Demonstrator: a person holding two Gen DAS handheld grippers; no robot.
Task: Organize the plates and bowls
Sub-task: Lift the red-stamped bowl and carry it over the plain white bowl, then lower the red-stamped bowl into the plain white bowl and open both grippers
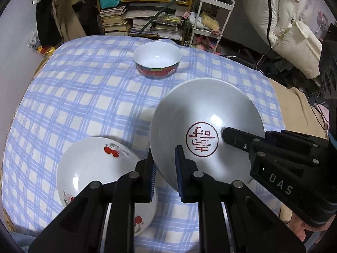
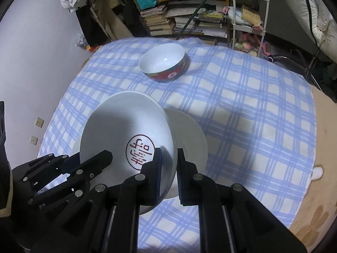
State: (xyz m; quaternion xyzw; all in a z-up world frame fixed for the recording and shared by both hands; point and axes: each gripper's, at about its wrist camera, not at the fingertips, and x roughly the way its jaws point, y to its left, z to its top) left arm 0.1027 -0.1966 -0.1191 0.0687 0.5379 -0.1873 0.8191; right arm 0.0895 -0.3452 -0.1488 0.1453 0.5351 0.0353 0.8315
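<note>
- White seal-marked plate (image 1: 206,126) airborne; I have left hand-held gripper (image 1: 166,168) and right hand-held gripper (image 2: 169,172) clamped on its rim.
- Cherry plate (image 1: 90,168), red bowl (image 1: 158,63) unstacked on worktop (image 1: 84,84).

Dim, sharp; overhead glare (edges bowed)

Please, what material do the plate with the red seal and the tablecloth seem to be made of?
Plate with red seal: probably glazed ceramic or porcelain, since its white surface is smooth and glossy with a bright highlight. Tablecloth: woven fabric, matte, with a blue check pattern and soft wrinkles.
</note>
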